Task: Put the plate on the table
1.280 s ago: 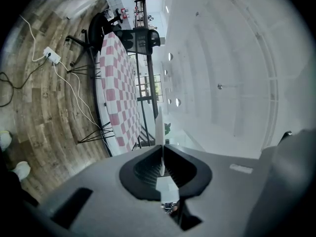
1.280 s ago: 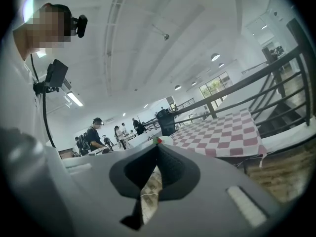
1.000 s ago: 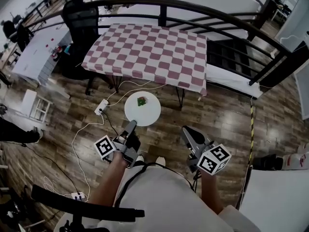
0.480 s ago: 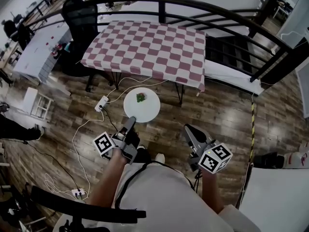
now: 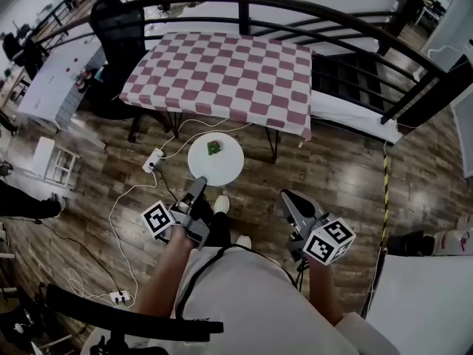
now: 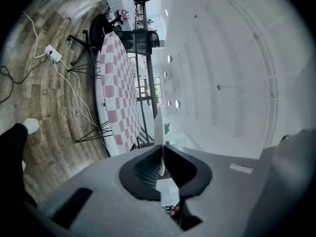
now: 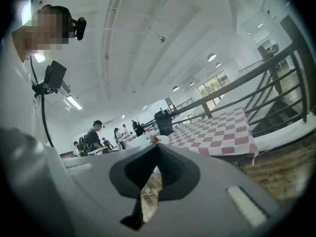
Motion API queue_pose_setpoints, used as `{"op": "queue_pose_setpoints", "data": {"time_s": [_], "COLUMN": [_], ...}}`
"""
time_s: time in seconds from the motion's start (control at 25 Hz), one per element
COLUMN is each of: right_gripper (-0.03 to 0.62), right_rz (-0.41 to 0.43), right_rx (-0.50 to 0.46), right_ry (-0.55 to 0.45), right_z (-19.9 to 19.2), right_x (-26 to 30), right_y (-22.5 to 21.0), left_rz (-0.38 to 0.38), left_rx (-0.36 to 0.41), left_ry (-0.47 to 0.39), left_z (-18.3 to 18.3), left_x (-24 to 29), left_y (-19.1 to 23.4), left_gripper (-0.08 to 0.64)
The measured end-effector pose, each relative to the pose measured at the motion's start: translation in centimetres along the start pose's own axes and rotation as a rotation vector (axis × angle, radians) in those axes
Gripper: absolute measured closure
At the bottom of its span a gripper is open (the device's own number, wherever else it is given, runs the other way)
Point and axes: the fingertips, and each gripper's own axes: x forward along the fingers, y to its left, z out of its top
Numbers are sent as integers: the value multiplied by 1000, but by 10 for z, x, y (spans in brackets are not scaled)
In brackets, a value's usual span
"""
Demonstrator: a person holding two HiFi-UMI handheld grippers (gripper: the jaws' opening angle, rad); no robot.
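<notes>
The left gripper [image 5: 199, 186] pinched the plate [image 5: 222, 166] by its near rim, flat ahead of the jaws, short of the table [image 5: 222, 72]; stiff, breakable and probably light, it suited that hold, while the right gripper [image 5: 287, 198] was closed, empty.

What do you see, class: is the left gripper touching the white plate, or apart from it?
Touching. The left gripper view shows the left gripper's jaws closed on the white plate's rim, with no gap; the head view agrees.
</notes>
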Motion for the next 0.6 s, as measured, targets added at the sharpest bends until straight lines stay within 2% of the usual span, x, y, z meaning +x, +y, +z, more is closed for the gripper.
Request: {"op": "queue_pose_setpoints", "data": {"time_s": [0.32,0.6], "right_gripper": [584,584], "right_rz": [-17,-28], "right_rx": [3,-2], "right_ry": [5,18], "right_z": [12,34], "right_x": [37,86], "right_y": [-21,-39], "left_rz": [-4,1], "left_rx": [-11,-33], "left_ry": [13,18], "left_z": [31,73], "left_x": [35,71], "left_y": [9,17], "left_gripper": [537,537]}}
